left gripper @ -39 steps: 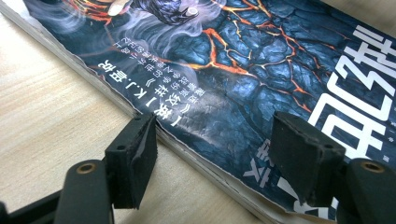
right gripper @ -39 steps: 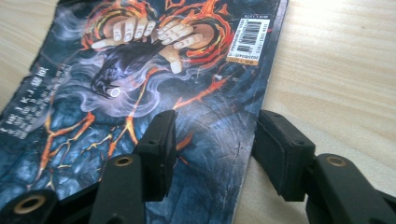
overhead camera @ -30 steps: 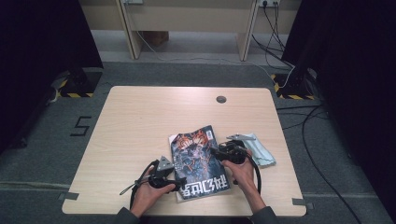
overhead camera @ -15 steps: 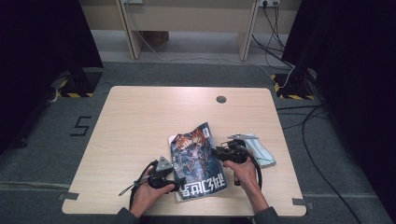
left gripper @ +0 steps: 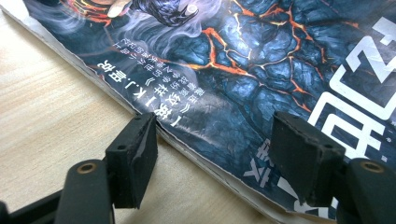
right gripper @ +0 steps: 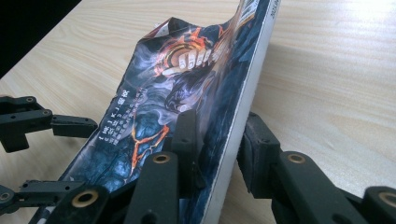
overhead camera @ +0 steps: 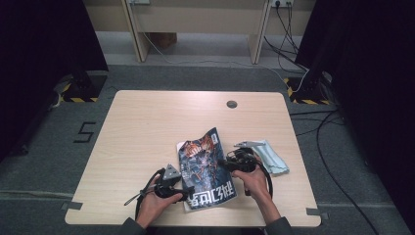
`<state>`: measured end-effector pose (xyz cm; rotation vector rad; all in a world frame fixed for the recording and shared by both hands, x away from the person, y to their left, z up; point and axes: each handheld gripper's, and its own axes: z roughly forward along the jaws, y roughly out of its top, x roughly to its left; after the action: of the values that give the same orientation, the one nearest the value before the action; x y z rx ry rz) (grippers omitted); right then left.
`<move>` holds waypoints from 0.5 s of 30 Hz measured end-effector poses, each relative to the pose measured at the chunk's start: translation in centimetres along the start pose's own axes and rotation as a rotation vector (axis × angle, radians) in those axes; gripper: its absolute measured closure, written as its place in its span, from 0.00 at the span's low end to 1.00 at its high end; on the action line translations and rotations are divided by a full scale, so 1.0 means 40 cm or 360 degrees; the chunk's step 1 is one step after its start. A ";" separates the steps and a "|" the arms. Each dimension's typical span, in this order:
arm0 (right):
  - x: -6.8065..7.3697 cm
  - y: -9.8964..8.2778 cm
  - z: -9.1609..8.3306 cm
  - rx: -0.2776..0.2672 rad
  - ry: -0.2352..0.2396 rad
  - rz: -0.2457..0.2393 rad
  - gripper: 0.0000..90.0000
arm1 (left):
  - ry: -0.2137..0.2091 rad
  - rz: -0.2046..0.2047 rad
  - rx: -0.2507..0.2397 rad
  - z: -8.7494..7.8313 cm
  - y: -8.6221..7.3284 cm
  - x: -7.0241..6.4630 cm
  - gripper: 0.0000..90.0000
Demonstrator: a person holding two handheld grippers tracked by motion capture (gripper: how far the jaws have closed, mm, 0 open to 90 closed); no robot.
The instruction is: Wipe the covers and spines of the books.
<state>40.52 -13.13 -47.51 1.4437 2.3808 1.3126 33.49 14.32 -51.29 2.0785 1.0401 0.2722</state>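
Observation:
A magazine [overhead camera: 205, 166] with a dark lava-patterned cover [left gripper: 243, 70] lies near the table's front edge, its right side tilted up off the wood [right gripper: 187, 88]. My right gripper [overhead camera: 226, 164] has just been closing its jaws on that raised right edge. One pad rests on the cover and the other under the white page block [right gripper: 222, 126]. My left gripper [overhead camera: 188, 193] sits at the magazine's lower left. Its jaws stand apart across the spine edge [left gripper: 212, 135], one pad over the bare table and one over the cover.
A pale blue-green packet [overhead camera: 266, 154] lies just right of my right hand. The wooden table [overhead camera: 147, 127] has a round cable hole [overhead camera: 231, 104] at the back. Cables run over the floor on the right.
The right gripper's jaws have closed in on the magazine's right edge, and that side of the magazine has tilted up. The left gripper has stayed put.

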 end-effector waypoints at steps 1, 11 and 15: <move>0.002 0.000 0.000 -0.0001 -0.0008 -0.0021 0.79 | -0.0001 0.0002 0.0002 0.000 0.000 0.000 0.35; 0.031 0.014 -0.006 0.0032 -0.0075 -0.0286 0.82 | 0.0004 0.0028 -0.0010 -0.013 0.007 0.011 0.37; 0.035 0.014 -0.008 0.0033 -0.0044 -0.0342 0.85 | 0.0063 -0.0028 -0.0142 -0.037 0.022 0.047 0.36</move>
<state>40.00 -12.18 -46.44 1.1620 2.4569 1.2115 34.46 16.23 -49.93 1.9905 1.0508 0.3461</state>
